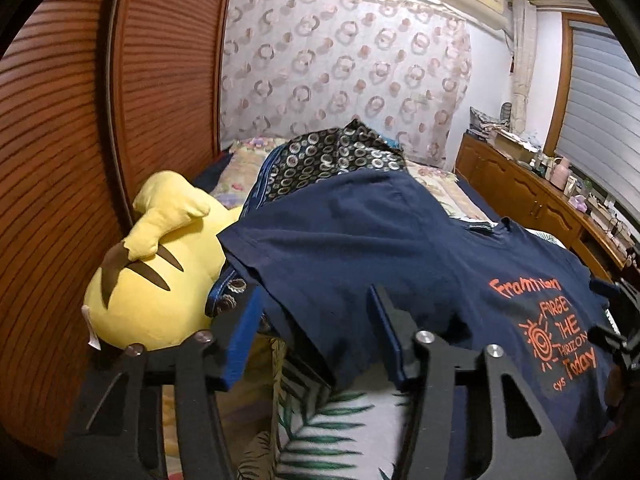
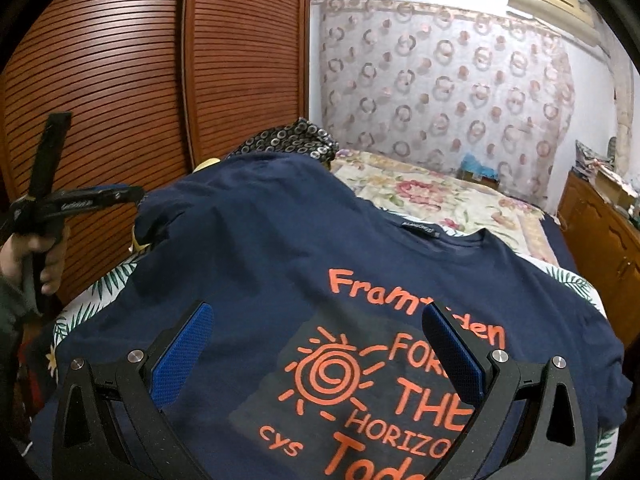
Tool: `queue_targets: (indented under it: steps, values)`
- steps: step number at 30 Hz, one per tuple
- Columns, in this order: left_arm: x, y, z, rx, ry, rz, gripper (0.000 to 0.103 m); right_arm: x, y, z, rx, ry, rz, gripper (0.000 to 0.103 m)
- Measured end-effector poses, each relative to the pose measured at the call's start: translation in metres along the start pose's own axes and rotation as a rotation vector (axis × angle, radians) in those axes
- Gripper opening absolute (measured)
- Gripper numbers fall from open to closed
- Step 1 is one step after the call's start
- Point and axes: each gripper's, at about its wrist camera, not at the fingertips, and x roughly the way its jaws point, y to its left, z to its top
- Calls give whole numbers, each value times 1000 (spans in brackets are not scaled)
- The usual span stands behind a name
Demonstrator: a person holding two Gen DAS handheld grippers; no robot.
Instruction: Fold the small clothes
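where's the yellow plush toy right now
In the left wrist view, the yellow plush toy lies at left against the wooden wardrobe, partly under the navy t-shirt.

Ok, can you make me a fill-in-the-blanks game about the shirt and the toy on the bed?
1. The T-shirt is dark ____.
2. The writing on the shirt is ____.
3. The plush toy lying beside the shirt is ____.
4. The wardrobe doors behind the bed are made of ____.

Missing words: blue, orange, yellow, wood.
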Motion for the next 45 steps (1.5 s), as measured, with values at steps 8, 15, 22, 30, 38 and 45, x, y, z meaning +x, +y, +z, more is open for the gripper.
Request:
queue_targets:
  steps: [8, 15, 22, 30, 38, 45]
  values:
    - [32, 17, 9, 2, 73, 59, 49, 0, 3, -2, -10, 13, 5, 103]
    - [47, 28, 10, -36, 103, 39, 26, 7, 9, -3, 0, 23, 8, 103]
    - [44, 23, 12, -14, 93, 15, 3, 5, 7, -5, 14, 28, 8, 103]
    - [9, -2, 37, 31, -36, -9, 2, -1, 2, -5, 31, 10, -1, 103]
    - [-8, -68, 69, 132, -94, -120, 2, -17, -14, -9, 80, -32, -31, 103]
    - [-4, -153, 83, 255, -79, -256, 2, -32, -31, -19, 134, -63, -87, 103]
